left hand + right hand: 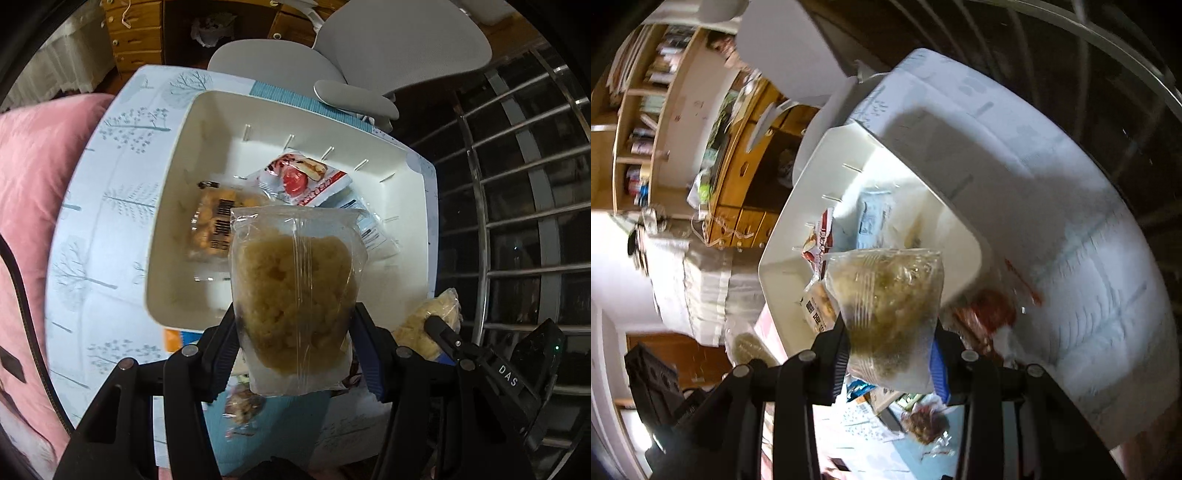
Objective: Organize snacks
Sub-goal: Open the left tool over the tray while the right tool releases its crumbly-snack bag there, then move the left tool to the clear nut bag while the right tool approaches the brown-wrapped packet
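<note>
Gripping a clear packet of pale crumbly snack (295, 295), the left tongs (295, 343) are closed on its lower half, one finger on each side, so the packet stands upright between them and reaches forward past the fingertips. Just ahead of and below these tongs lies a white bin (177, 177) on the bench (110, 206), which wears a tree-printed cloth. Inside the bin, ahead of the held packet, lie an orange snack pack with barcodes (212, 225) to the left and a red and white packet (303, 177) further forward, with a pale labelled wrapper (373, 232) to the right.

The right tongs (892, 354) likewise clamp a second clear packet of crumbly snack (890, 306) between both fingers, its top projecting forward over the near corner of the same bin (786, 221). To the right of these tongs a red wrapper (990, 310) lies on the bench, blurred. Nearer than the fingertips, beneath them, a small bag of brown pieces (925, 424) rests on the cloth. In the left view, the right tongs' packet (428, 325) shows at the right, beside the bin's near corner.
</note>
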The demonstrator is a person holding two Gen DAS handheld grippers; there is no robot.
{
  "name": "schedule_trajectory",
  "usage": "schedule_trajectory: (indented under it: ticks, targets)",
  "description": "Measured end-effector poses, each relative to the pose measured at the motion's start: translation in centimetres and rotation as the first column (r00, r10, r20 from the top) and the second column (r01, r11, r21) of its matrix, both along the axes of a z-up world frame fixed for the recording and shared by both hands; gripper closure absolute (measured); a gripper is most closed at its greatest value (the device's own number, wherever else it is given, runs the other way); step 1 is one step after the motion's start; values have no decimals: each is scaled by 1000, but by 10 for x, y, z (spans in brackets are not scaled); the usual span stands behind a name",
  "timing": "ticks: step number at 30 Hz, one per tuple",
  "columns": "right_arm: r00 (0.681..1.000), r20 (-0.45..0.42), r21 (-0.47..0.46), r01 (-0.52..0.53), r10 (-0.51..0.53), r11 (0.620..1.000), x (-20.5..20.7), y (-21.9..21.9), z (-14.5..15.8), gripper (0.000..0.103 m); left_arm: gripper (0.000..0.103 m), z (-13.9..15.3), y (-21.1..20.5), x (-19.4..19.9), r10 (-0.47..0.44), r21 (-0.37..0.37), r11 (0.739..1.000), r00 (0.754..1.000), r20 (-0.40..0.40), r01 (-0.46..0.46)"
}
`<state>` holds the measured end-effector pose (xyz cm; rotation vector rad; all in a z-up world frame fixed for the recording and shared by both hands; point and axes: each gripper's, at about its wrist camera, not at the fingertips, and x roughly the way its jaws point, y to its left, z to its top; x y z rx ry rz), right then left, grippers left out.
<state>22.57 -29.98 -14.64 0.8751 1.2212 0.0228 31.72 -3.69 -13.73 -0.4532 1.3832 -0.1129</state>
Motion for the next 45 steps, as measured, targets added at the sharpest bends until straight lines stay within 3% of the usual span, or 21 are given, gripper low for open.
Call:
schedule_trajectory:
  ticks: [6,9,12,17,30,39,42,45]
  targets:
    - [999,13,13,-46,46,999,14,-2,-5,64,45,-9,-11,8,36,-13,999,999,3,-35]
    - [999,10,17,-48,48,999,19,-5,-9,61,27,-9,-14,9,41,-29,999,999,17,-40]
    - [999,4,28,-44,44,999,22,-8,-12,55,27,-7,-17,7,34,-8,999,999,30,-34]
    - [998,10,35,-61,60,998,24,-9,-13,55,27,-5,-19,1,24,2,1000,999,40,-24]
    - [978,62,-82,-195,200,977,-2,5,1,55,27,14,-25,-46,-88,-2,996,983,163,90]
    - [950,90,-184,-280,299,942,-36,15,-7,55,27,-12,-25,-88,-143,62,988,986,88,138]
    - [934,101,-250,-310,343,917,-46,19,-12,55,27,-25,-29,-101,-165,109,981,984,68,157]
    - [917,108,-312,-335,384,889,-55,22,-20,55,27,-41,-31,-111,-168,110,980,985,31,163]
